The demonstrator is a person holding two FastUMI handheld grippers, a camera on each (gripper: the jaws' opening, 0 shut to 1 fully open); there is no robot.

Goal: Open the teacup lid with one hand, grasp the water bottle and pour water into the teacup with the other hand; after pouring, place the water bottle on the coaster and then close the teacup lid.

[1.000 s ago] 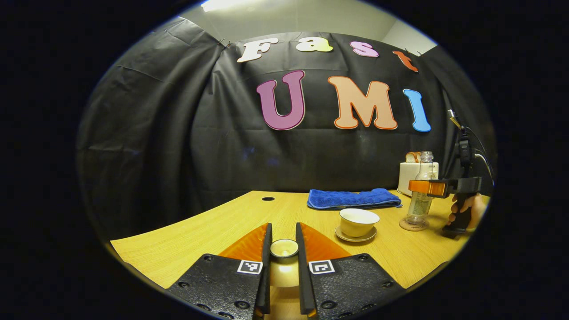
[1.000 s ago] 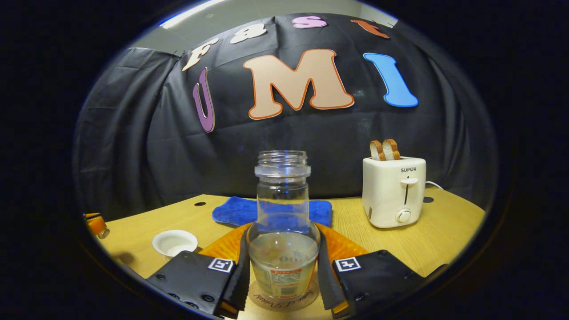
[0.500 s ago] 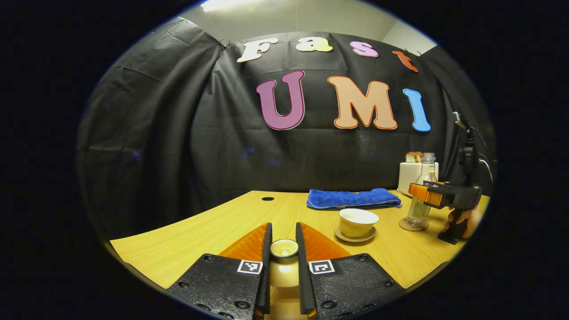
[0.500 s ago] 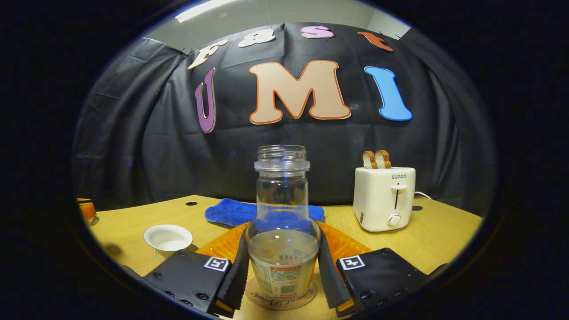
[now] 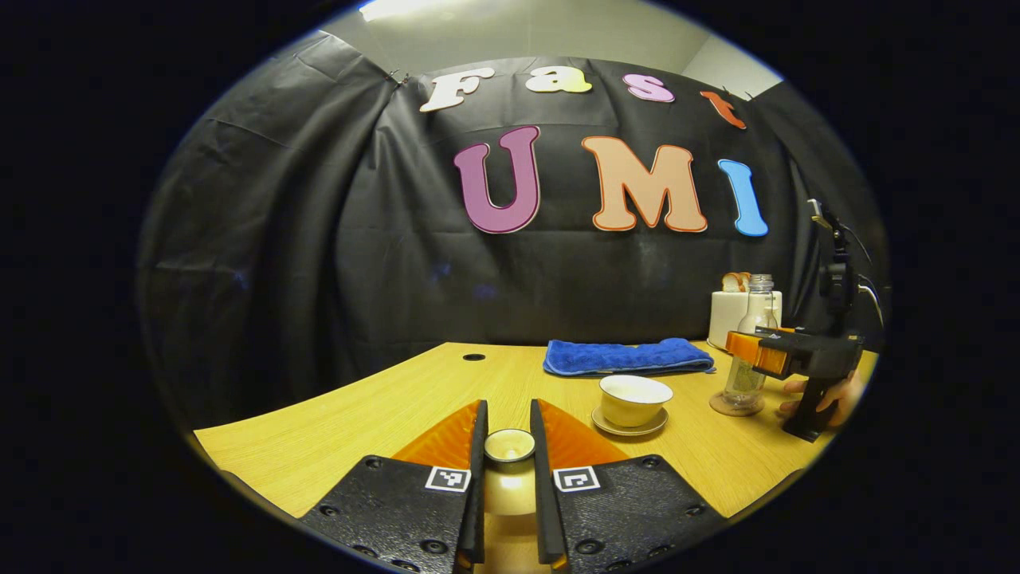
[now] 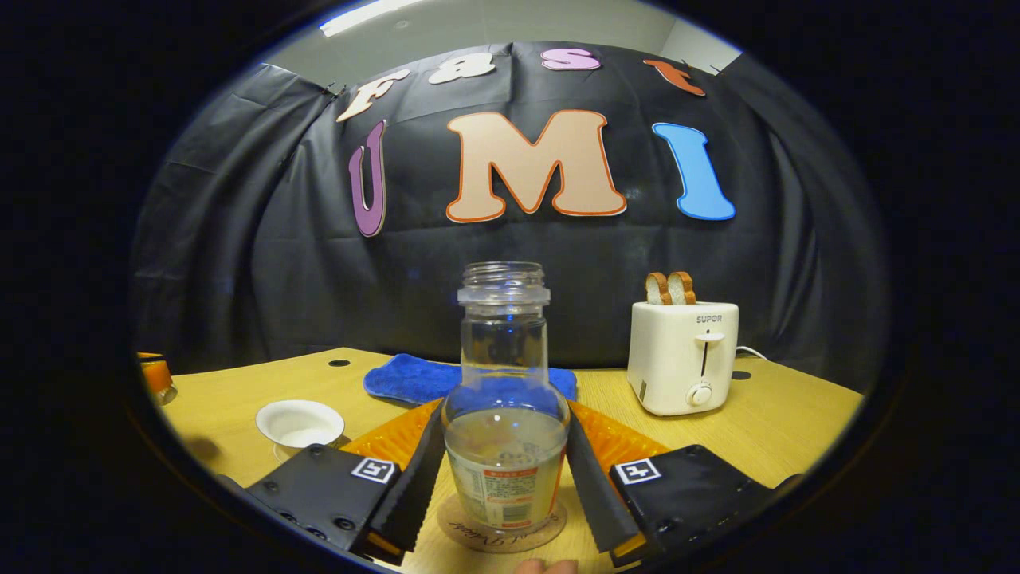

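Standing clear glass water bottle (image 6: 505, 414), round coaster (image 6: 500, 528)

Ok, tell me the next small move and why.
Probably carry the lid, pinched in the left gripper, over to the uncovered teacup. The bottle stands on the coaster, and the right gripper looks spread off it.

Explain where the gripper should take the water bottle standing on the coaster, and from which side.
Grip the water bottle around its wide lower body, coming in level from the front, where the right gripper flanks it. It stands upright on the coaster; the round body fits between the fingers, while the open mouth suits gripping less.
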